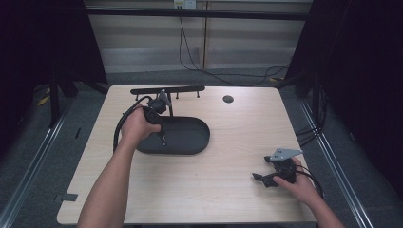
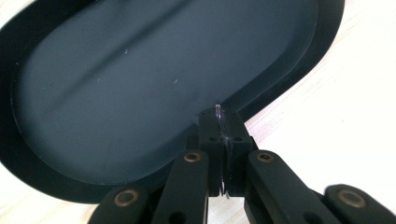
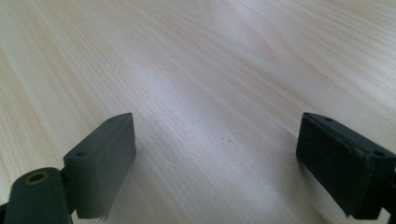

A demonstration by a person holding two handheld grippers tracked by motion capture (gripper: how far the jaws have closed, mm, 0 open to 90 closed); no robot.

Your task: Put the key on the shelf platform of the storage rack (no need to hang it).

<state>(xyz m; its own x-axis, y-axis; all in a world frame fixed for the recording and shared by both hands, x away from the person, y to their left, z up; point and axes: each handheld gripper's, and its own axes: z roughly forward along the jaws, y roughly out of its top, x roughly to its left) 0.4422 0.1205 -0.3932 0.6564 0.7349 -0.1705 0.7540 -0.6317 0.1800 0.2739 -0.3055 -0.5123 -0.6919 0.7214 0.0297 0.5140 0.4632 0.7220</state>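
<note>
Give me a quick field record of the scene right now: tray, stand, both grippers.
tray: black oval tray, flat on the light wooden table, nothing visibly lying in it
stand: black T-shaped rack, post rising from the tray's far left end
left gripper: fingers closed on a thin clear item, over the tray's rim
right gripper: open, low over bare table, apart from the tray

Left gripper [image 2: 223,122] over near rim of dark matte oval tray [image 2: 140,79], jaws pressed together on a thin clear glinting sliver, too fine to identify. Tray interior bare, faint specks on its floor. Pale wood-grain tabletop [image 2: 345,107] beside tray at right.
</note>
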